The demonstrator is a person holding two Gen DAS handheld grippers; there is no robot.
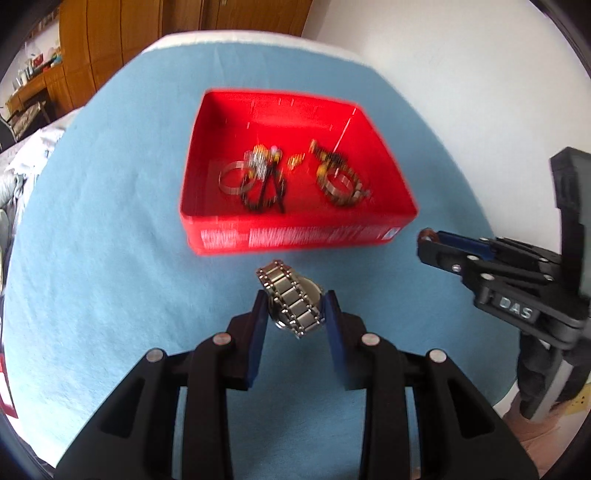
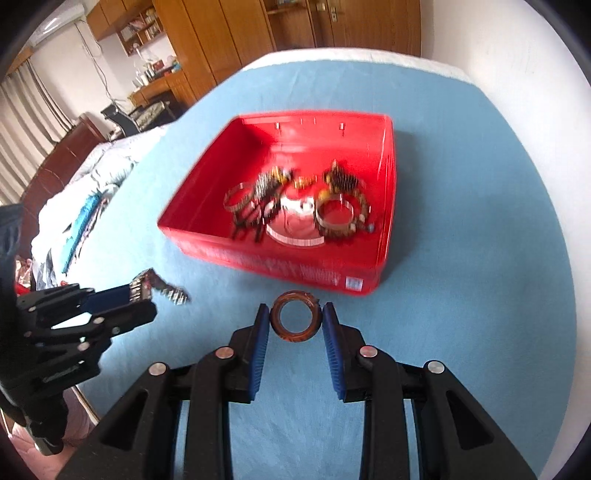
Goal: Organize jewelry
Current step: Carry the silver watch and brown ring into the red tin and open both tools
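A red box (image 1: 295, 238) (image 2: 280, 264) stands on the blue cloth and holds several bracelets, rings and dark beaded pieces (image 1: 266, 177) (image 2: 332, 206). My left gripper (image 1: 295, 306) is shut on a silver metal-link watch (image 1: 291, 302), held just in front of the box's near wall; it also shows in the right wrist view (image 2: 147, 288). My right gripper (image 2: 294, 319) is shut on a brown ring-shaped bangle (image 2: 294, 322), held near the box's front right corner. The right gripper also shows in the left wrist view (image 1: 430, 240).
The blue cloth (image 1: 110, 258) covers a round table with a white edge (image 1: 258, 35). Wooden cupboards (image 2: 221, 33) stand behind. A bed with crumpled bedding (image 2: 85, 192) lies to the left. A white wall (image 1: 461, 74) is at right.
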